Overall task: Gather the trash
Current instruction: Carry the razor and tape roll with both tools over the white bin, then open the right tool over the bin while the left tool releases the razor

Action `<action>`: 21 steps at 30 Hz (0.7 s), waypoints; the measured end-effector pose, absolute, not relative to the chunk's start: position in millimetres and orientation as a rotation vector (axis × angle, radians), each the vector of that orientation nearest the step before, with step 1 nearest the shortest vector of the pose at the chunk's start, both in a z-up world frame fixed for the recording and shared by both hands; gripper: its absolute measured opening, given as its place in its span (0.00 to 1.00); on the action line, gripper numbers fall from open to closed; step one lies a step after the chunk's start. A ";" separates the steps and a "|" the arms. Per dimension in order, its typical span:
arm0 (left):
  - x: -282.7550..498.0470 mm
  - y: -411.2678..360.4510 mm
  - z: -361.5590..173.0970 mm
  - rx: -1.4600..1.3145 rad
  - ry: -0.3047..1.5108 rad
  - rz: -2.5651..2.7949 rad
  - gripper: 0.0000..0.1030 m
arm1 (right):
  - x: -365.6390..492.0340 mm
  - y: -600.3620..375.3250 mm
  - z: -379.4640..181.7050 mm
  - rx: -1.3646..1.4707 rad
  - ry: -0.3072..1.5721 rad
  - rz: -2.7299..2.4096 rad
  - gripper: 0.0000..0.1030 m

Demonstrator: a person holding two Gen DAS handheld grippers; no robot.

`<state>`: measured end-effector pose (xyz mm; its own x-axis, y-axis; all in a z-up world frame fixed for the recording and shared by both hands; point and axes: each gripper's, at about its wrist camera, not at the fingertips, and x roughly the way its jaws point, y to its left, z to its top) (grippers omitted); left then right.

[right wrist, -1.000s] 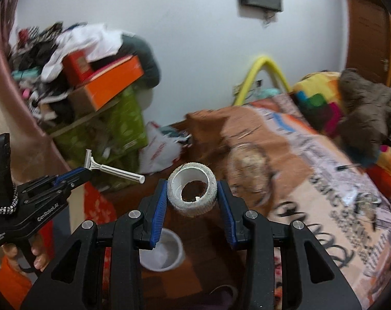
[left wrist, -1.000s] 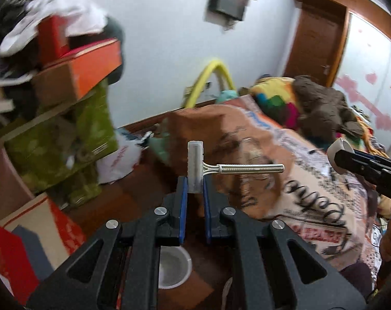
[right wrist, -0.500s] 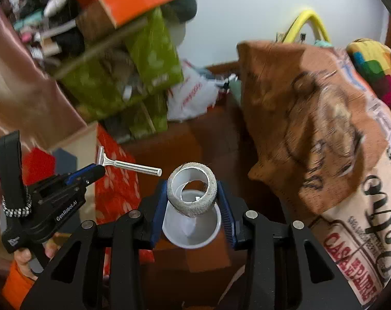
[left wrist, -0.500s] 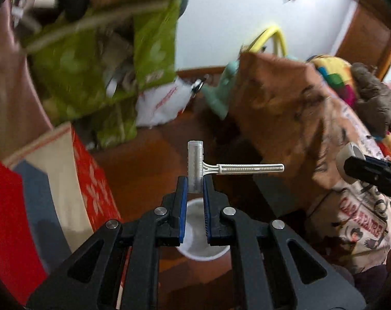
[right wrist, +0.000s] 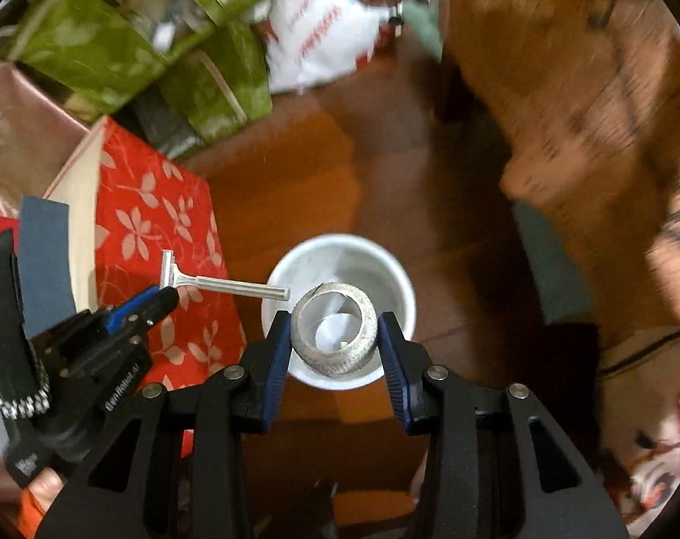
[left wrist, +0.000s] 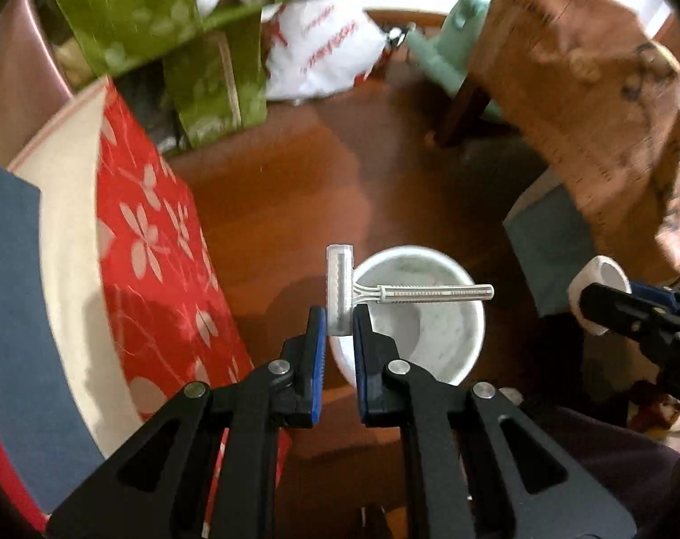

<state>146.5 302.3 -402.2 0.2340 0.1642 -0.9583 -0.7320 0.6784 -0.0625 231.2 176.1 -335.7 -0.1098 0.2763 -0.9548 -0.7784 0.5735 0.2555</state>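
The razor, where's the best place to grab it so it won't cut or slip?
Grip the razor by its capped head, as the left gripper does, coming from below the head's end. The head is a flat bar that fits between the pads, and the thin handle sticks out sideways, clear of them.

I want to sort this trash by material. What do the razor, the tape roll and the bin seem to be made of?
Razor: probably pale plastic, matte, with a ribbed handle; it might hold a metal blade, not visible.
Tape roll: a smooth white core, cardboard or plastic, wrapped in rough greyish tape with a woven look.
Bin: likely white plastic, a smooth thin wall.
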 end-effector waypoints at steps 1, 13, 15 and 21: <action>147.7 303.1 -412.1 -0.582 1.206 0.668 0.10 | 232.8 178.7 -343.2 -0.470 1.439 0.943 0.35; 166.4 301.4 -486.7 -0.658 1.360 0.667 0.10 | 228.8 192.0 -378.4 -0.526 1.533 1.003 0.36; 169.5 300.0 -494.5 -0.656 1.378 0.671 0.10 | 223.3 195.8 -378.7 -0.554 1.534 1.024 0.37; 175.0 295.1 -500.0 -0.691 1.386 0.646 0.10 | 232.0 190.4 -377.3 -0.520 1.529 0.994 0.60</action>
